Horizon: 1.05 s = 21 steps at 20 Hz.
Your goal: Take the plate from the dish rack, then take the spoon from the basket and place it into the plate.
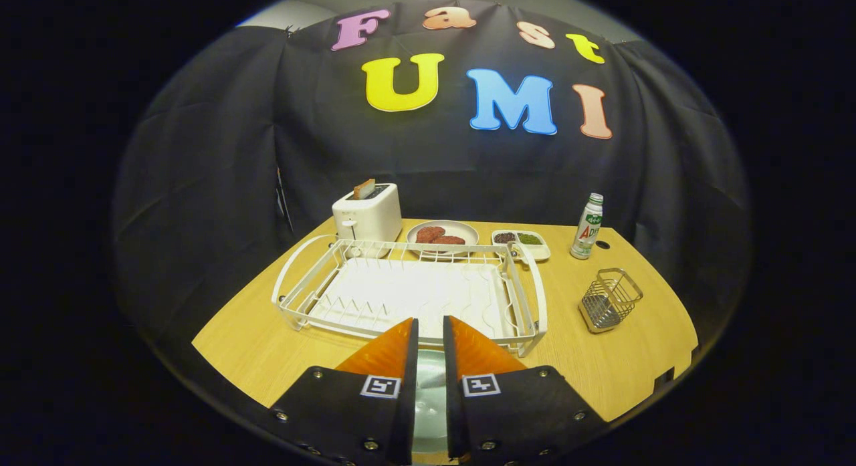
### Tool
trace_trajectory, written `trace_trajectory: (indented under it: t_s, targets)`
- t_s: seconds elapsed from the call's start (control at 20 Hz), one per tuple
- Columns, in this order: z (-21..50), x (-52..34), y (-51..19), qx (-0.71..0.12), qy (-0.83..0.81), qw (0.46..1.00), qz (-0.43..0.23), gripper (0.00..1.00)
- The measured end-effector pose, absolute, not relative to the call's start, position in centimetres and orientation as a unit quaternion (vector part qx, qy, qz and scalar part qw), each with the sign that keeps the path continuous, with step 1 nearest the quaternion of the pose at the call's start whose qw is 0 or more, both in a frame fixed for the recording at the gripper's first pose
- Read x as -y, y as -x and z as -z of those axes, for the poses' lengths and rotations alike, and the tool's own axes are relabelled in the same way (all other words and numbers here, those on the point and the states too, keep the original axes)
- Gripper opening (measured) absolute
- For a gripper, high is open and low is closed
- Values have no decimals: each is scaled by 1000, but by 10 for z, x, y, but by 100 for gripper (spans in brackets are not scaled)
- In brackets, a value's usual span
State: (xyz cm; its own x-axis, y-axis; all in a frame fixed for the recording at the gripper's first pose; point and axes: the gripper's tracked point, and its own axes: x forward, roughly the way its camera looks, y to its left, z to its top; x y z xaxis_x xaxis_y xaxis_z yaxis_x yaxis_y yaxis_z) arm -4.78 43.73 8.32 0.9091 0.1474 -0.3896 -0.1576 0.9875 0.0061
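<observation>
gripper (430,335) low over the near edge of the wooden table (267,345), its two orange fingers (388,349) close together with a thin pale green-grey sheet standing edge-on in the gap; this reads as the plate (430,399), and both fingers look pressed on its rim. the white wire dish rack (528,299) lies just ahead of the fingertips, its tray bare, so the plate looks already taken out of it. judgement: first step nearly done, plate held but not yet set down. small wire basket (610,300) stands to the right of the rack, well apart from the fingers; cannot tell from here whether the spoon is inside, the mesh is too small to read. beyond the rack: a white toaster (367,213) with a slice up, a round dish with brown patties (441,237), a two-part sauce dish (521,243), a small bottle (588,226). next move calls for laying the plate flat on bare table near the fingers, letting go, then swinging right to the basket. risk: plate slipping while gripped on edge
</observation>
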Motion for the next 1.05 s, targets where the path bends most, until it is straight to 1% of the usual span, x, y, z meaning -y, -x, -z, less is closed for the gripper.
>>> trace_trajectory:
  t_s: [0.3,0.6,0.85,1.05]
  targets:
    - [-107,-416,35,-178,13,983,-51,21]
    - [-187,-367,25,-98,7,995,-8,21]
    - [-254,-304,16,-35,2,999,42,21]
    - [-271,-248,18,-23,-5,996,81,21]
